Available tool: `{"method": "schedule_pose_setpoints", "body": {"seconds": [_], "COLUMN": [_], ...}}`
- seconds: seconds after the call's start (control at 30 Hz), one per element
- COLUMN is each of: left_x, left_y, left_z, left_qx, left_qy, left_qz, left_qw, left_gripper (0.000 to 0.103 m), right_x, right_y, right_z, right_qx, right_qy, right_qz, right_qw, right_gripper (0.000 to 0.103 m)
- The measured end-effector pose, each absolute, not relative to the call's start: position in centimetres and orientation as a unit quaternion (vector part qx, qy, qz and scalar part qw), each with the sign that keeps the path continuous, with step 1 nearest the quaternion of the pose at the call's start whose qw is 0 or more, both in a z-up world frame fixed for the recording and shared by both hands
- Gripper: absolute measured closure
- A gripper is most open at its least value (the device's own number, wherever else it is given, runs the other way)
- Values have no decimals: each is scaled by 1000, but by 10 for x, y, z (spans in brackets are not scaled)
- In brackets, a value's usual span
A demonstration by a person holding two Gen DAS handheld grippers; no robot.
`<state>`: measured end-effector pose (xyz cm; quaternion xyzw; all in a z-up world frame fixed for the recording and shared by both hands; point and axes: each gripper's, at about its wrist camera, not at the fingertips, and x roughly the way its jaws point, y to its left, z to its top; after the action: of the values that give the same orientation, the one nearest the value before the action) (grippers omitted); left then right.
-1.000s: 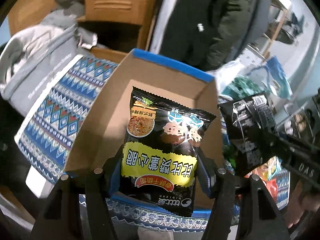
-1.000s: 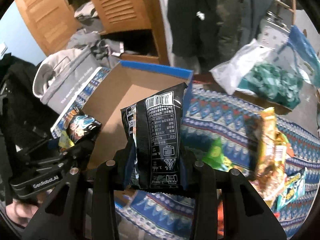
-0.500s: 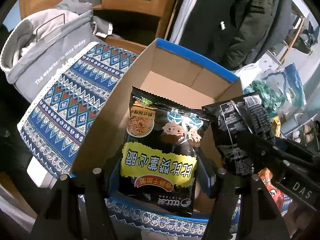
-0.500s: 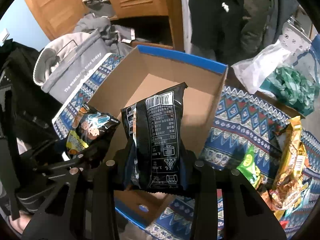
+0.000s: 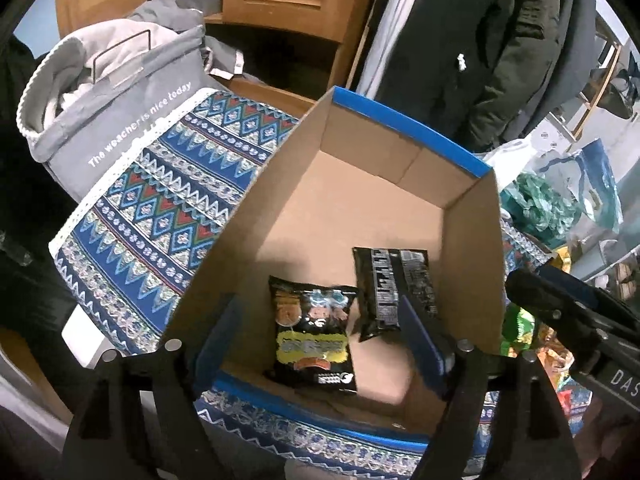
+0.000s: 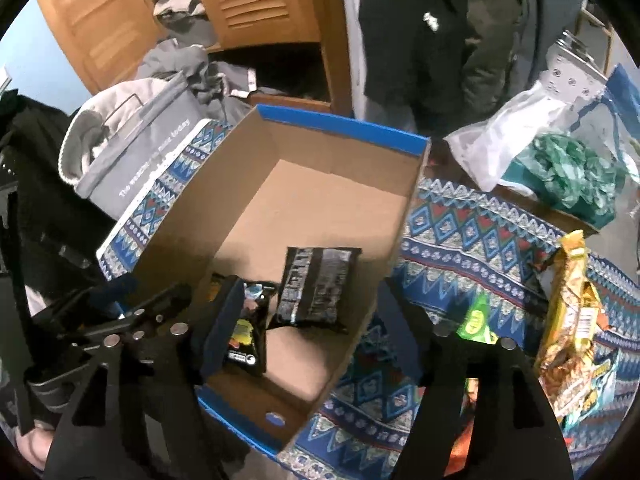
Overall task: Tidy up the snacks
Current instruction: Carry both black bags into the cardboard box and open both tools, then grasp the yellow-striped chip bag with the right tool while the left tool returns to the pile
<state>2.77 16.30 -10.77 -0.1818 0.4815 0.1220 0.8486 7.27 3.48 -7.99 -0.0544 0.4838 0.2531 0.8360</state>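
Two black snack packets lie on the floor of an open cardboard box (image 5: 304, 184) (image 6: 320, 192) with blue rims. The one with the yellow band (image 5: 312, 336) (image 6: 244, 332) lies face up, the other (image 5: 394, 292) (image 6: 316, 284) back side up beside it. My left gripper (image 5: 320, 340) hovers above the box's near end, its jaws opening, nothing pressed between the blue pads. My right gripper (image 6: 308, 312) also hangs over the box, jaws opening and empty. Each gripper shows at the edge of the other's view.
The box sits on a blue patterned cloth (image 5: 160, 208) (image 6: 472, 248). More snack packets (image 6: 568, 320) lie on the cloth at the right. A grey fabric basket (image 5: 108, 92) stands at the left; a plastic bag with green contents (image 6: 560, 168) lies far right. A person in a dark coat (image 5: 480, 40) stands behind.
Both grippers have opened and let go of their packets, which dropped to the box floor. Before, each packet stood clamped upright between the pads.
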Motion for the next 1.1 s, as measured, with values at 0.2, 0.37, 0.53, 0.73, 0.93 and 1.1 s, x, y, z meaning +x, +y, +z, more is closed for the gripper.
{"method": "schedule_pose_setpoints", "body": {"seconds": [0.2,0.37,0.53,0.73,0.93,1.1], "left_x": [27,29,31,31,33,36], "left_y": [149,132,114,91,59,31], "left_z": [-101,-93,-90,-89,-83,-80], "left_qx": [-184,-173,-165,-165,-144,-122], "left_qy": [478,475,476,486,489,491], "left_qz": [101,84,68,40,16,0], "left_qw": [853,859,861,857,861,862], "left_gripper": [22,22,22,22,22,22], "right_x": [68,64,59,50,41,36], "right_y": [16,-6,-36,-75,-116,-149], "right_z": [-73,-70,-68,-65,-66,-69], "right_qx": [-54,-46,-32,-17,-9,3], "right_qy": [482,483,485,485,484,486], "right_qz": [234,217,195,173,148,126], "right_qw": [843,847,852,857,862,865], "right_gripper": [32,32,32,32,32,32]}}
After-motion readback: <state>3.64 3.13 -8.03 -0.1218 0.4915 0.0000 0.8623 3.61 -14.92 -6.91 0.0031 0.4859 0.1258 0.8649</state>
